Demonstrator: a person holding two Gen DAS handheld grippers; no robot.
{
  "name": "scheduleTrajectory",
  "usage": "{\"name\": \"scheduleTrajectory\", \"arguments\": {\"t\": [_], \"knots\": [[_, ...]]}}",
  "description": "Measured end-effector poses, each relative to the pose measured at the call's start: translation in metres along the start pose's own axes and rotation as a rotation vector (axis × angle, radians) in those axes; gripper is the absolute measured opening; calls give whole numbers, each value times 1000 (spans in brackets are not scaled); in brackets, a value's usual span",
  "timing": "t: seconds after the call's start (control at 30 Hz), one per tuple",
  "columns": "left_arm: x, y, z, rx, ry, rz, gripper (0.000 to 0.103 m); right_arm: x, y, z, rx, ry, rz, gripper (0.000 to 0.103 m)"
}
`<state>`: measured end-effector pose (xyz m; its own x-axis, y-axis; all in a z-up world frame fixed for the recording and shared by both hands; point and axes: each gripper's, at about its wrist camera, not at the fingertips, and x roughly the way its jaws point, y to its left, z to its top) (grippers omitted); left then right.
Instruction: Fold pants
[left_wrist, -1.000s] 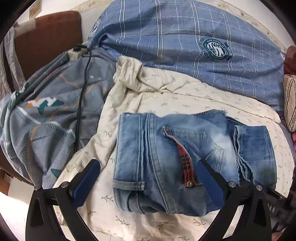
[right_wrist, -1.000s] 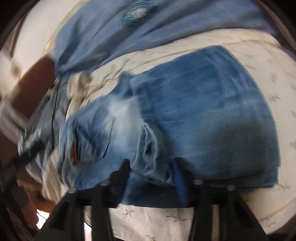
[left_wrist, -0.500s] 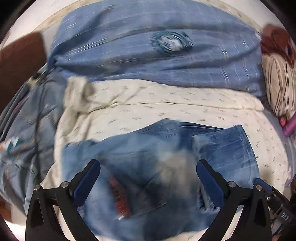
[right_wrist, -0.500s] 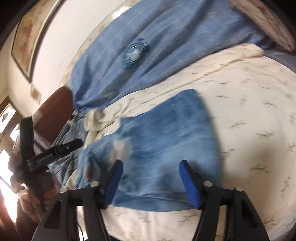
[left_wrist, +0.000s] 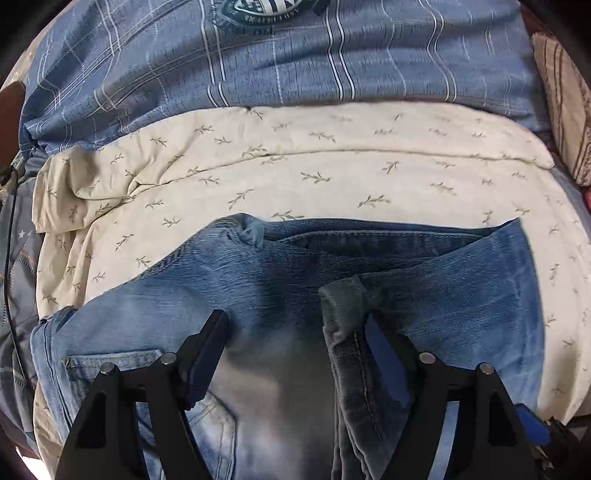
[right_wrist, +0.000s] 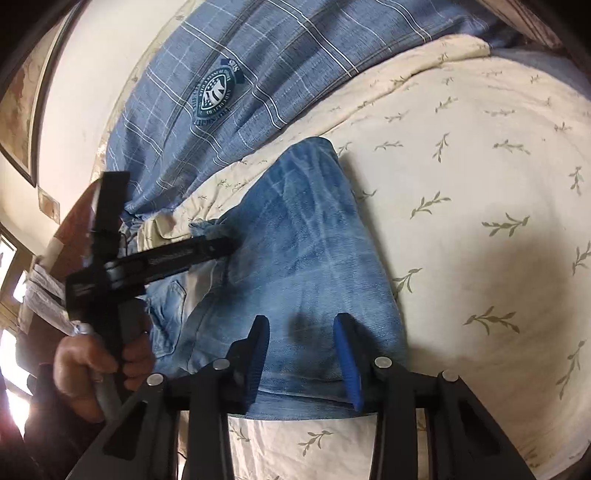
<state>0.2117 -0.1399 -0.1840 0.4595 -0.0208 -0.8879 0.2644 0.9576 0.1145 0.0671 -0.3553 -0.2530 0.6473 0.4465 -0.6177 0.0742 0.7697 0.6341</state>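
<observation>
The jeans lie folded in the lower middle of the left wrist view, a faded, washed-out blue denim with a pale worn patch toward the bottom; they rest on a cream sheet printed with small green sprigs, smooth in the middle and rumpled at the left edge. A stitched back pocket shows at lower left; a thick rolled hem or seam stands up as a ridge at centre right, just inside the right finger. The left gripper points down at the denim; its black fingers with blue pads are spread and closing, with cloth between them but not yet pinched; the ridge may touch the right pad, though I cannot tell.

In the right wrist view the jeans run from frame centre down to the bottom; their surface shows a crosshatch of light creases. The right gripper sits over the near edge of the fold at the bottom centre; its fingers are partly spread and closing, with denim between, not clamped. At the left a hand grips the other tool's handle.

A blue plaid quilt, soft and wavy, with a round crest badge, fills the top of both views.
</observation>
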Motion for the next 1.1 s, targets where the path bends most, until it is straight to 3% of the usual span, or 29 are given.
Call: {"name": "scheduleTrajectory", "arguments": {"t": [0.1, 0.2, 0.33, 0.43, 0.57, 0.67, 0.8, 0.9, 1.1], "knots": [[3, -5, 2, 27, -1, 26, 85, 1, 2, 0, -9, 0, -3, 41], [-6, 8, 4, -17, 9, -24, 83, 0, 4, -1, -13, -9, -5, 41], [-49, 40, -6, -55, -81, -82, 83, -10, 4, -1, 48, -39, 88, 41], [-84, 78, -21, -72, -143, -42, 83, -17, 26, -3, -41, -86, 117, 41], [-104, 148, -54, -163, -147, -22, 83, -7, 53, -14, -118, -55, 142, 41], [-105, 195, -89, -242, -120, 20, 83, 11, 69, -22, -151, -2, 126, 41], [-102, 244, -138, -369, -74, 13, 83, 27, 84, -31, -195, 30, 91, 41], [-98, 259, -165, -462, -39, -35, 83, 49, 84, -38, -221, 92, 12, 43], [-99, 237, -191, -500, -40, -122, 83, 41, 78, -35, -182, 82, 59, 43]]}}
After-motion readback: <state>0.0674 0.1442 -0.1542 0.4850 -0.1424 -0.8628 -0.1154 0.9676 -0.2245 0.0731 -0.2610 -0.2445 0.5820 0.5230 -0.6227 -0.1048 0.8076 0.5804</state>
